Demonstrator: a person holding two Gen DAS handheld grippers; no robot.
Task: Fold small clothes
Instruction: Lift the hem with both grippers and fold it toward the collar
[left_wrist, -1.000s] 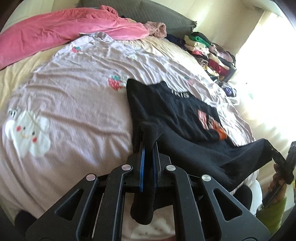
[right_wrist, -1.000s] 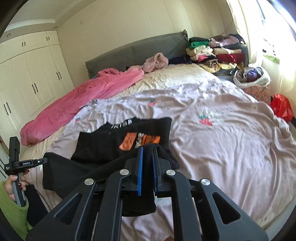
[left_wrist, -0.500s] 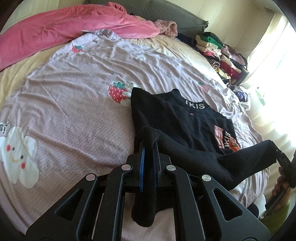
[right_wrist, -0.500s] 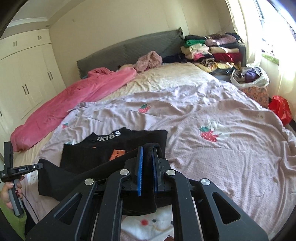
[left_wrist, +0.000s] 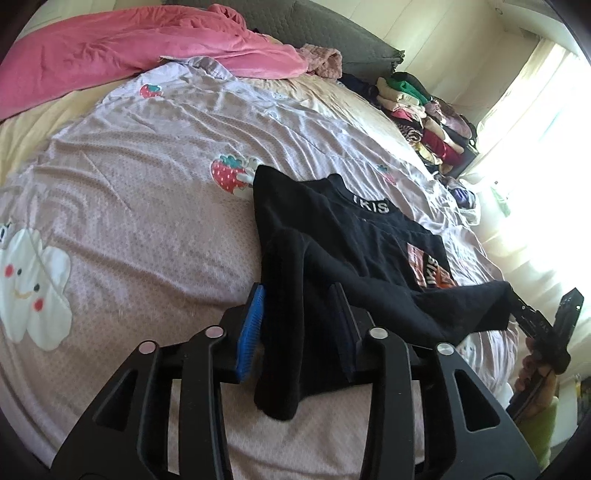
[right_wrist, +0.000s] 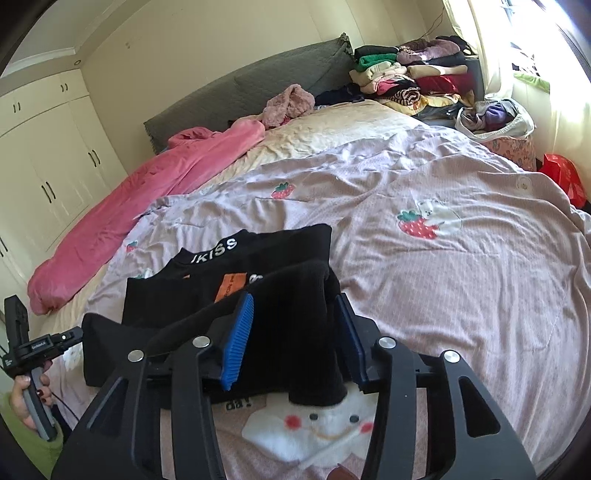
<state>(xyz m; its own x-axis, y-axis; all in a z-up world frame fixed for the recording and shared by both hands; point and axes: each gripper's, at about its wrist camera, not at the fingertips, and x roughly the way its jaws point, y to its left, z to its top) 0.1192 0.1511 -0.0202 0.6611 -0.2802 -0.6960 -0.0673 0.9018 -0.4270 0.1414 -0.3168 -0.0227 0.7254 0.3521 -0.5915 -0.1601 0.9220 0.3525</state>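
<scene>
step: lay hem fold | black shirt (left_wrist: 354, 236) on lilac bedspread (left_wrist: 140, 221), hem over chest | left gripper (left_wrist: 299, 325), right gripper (right_wrist: 295, 325): just opened, cloth loose between | advice: back out low, no snagging.

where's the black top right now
The black top lies on the lilac bedspread near the bed's foot, its folded-up hem between the open jaws of both grippers, beside the strawberry patch.

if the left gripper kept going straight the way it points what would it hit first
Most likely the black sweater: its folded-over hem lies between the just-opened fingers of the left gripper, with the body directly ahead on the lilac bedspread.
</scene>
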